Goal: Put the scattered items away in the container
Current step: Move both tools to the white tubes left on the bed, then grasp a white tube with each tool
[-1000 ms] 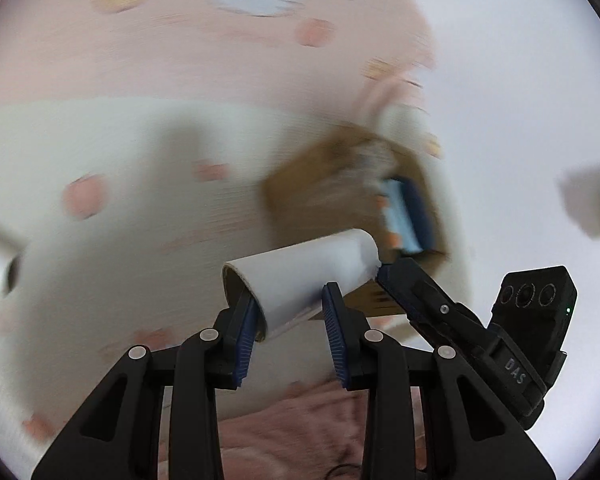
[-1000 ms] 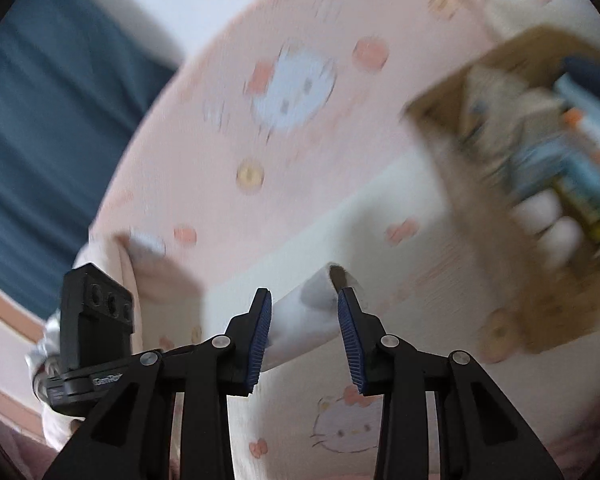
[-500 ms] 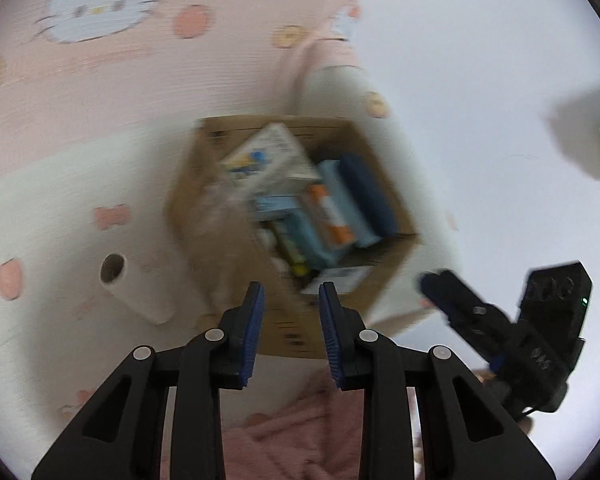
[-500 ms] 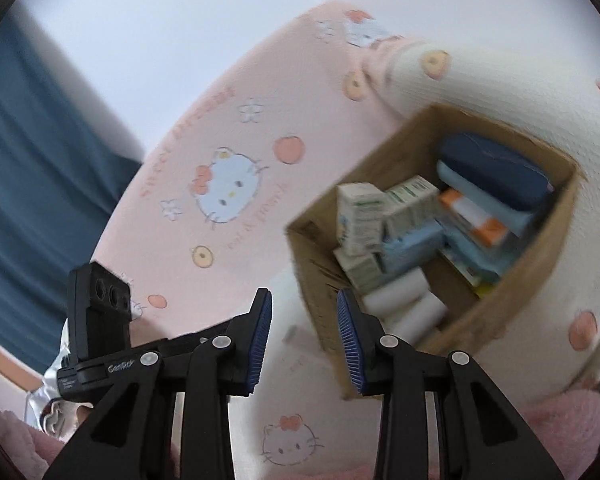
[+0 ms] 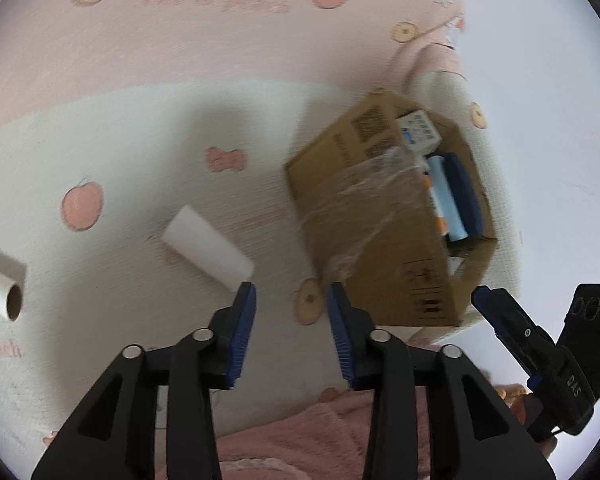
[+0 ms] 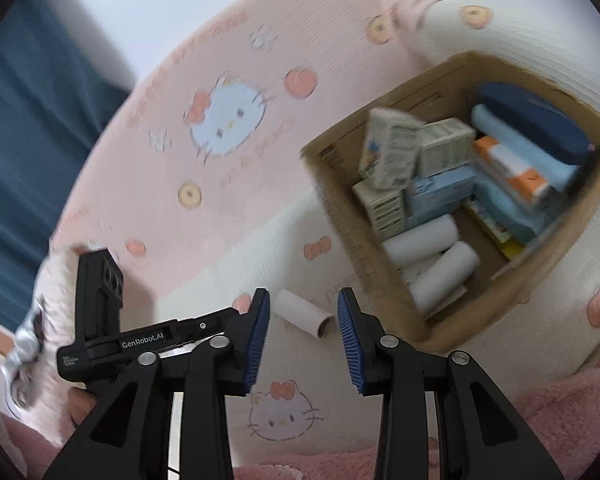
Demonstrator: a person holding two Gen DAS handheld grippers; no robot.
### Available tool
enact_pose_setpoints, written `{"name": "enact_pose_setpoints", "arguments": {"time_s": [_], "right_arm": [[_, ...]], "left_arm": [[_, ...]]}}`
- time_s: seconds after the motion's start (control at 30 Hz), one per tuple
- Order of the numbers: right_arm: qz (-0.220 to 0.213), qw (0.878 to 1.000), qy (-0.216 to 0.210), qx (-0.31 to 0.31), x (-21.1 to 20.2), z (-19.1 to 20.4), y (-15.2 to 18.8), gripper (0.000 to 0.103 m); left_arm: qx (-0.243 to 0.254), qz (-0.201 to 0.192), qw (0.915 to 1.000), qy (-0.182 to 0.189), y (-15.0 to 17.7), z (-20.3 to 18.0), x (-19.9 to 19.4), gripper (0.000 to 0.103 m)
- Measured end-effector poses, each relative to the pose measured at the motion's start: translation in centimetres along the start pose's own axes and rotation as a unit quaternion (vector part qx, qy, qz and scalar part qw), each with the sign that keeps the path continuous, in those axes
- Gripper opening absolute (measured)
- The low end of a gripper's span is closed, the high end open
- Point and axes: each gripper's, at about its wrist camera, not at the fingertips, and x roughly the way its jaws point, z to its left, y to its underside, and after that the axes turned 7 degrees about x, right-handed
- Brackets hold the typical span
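A cardboard box [image 5: 364, 216] stands on the patterned bedsheet, also in the right wrist view [image 6: 340, 200]. It holds small cartons, blue packs and two white paper rolls [image 6: 432, 252]. A loose white roll [image 5: 208, 250] lies on the sheet left of the box, just beyond my left gripper [image 5: 292, 312], which is open and empty. The same roll [image 6: 304, 314] shows between the fingers of my right gripper [image 6: 302, 334], which is open and empty. Another roll [image 5: 0, 292] lies at the far left.
A pink fluffy blanket [image 5: 300, 440] lies under the grippers at the near edge. The other gripper [image 5: 540, 352] shows at the right of the left wrist view. A blue curtain [image 6: 20, 120] hangs at the left. A white wall is behind the bed.
Both grippers held white rolls a second ago; both are now open and empty. Two rolls now lie in the box. The left gripper has swung down towards the loose roll.
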Motion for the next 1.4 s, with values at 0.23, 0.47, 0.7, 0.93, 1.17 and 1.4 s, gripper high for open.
{"name": "enact_pose_setpoints", "arguments": {"time_s": [0.23, 0.47, 0.7, 0.93, 1.17, 1.4], "right_arm": [[0.049, 0.998, 0.01, -0.025, 5.8, 3.5, 1.9, 0.034], [0.087, 0.995, 0.047, -0.023, 11.7, 3.4, 3.5, 0.056], [0.111, 0.99, 0.071, 0.044, 16.7, 0.7, 5.3, 0.057], [0.132, 0.984, 0.096, 0.066, 20.3, -0.5, 5.7, 0.057], [0.145, 0.981, 0.088, 0.099, 22.4, -1.8, 6.4, 0.057], [0.119, 0.987, 0.073, 0.078, 22.9, -1.7, 6.1, 0.04]], "left_arm": [[-0.024, -0.002, 0.9997, 0.002, 1.0, 4.4, -0.8, 0.058], [-0.045, 0.013, 0.9989, 0.0, 1.0, 8.9, 1.8, 0.064], [-0.039, 0.038, 0.9985, -0.003, -0.2, 10.9, 6.0, 0.064], [-0.008, 0.053, 0.9986, -0.003, -3.2, 10.4, 9.2, 0.064], [0.023, 0.071, 0.9972, 0.002, -5.2, 10.0, 12.0, 0.064], [0.019, 0.094, 0.9952, 0.018, -3.9, 10.1, 13.2, 0.057]]}}
